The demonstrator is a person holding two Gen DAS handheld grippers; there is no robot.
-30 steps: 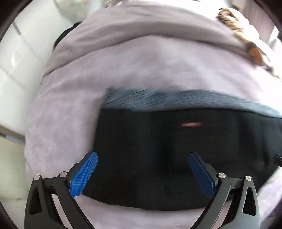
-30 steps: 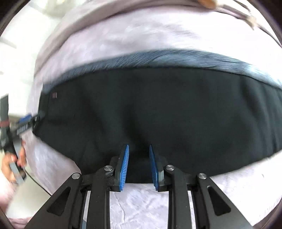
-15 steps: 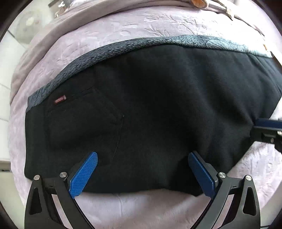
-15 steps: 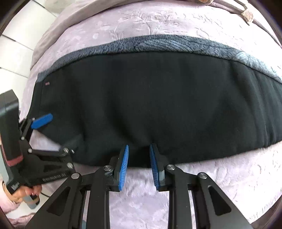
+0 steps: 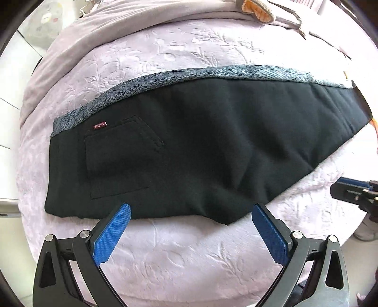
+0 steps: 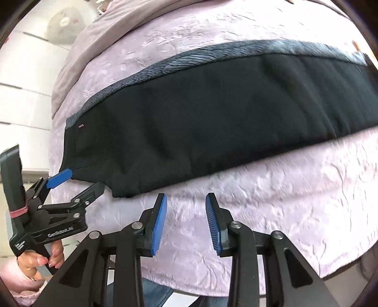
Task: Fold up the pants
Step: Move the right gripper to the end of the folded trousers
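Observation:
Black pants [image 5: 200, 151] with a blue-grey patterned side stripe lie flat, folded lengthwise leg on leg, on a lilac bedspread [image 5: 189, 257]. The waist with a back pocket and red label is at the left. My left gripper [image 5: 191, 212] is wide open and empty, just short of the pants' near edge. It also shows in the right wrist view [image 6: 80, 179], by the waist corner. My right gripper [image 6: 185, 200] is open and empty, over bare bedspread just in front of the pants [image 6: 224, 122]. Part of it shows at the right of the left wrist view [image 5: 354, 191].
A bunched lilac blanket [image 5: 141, 26] and an orange-lined cloth [image 5: 257, 9] lie at the far side of the bed. White tiled wall and a round white fan [image 6: 63, 23] stand beyond at left. The bed's near edge is right below both grippers.
Both grippers have pulled back off the pants towards the bed's near edge. The right gripper, shut on the near edge of the pants before, has opened and let go.

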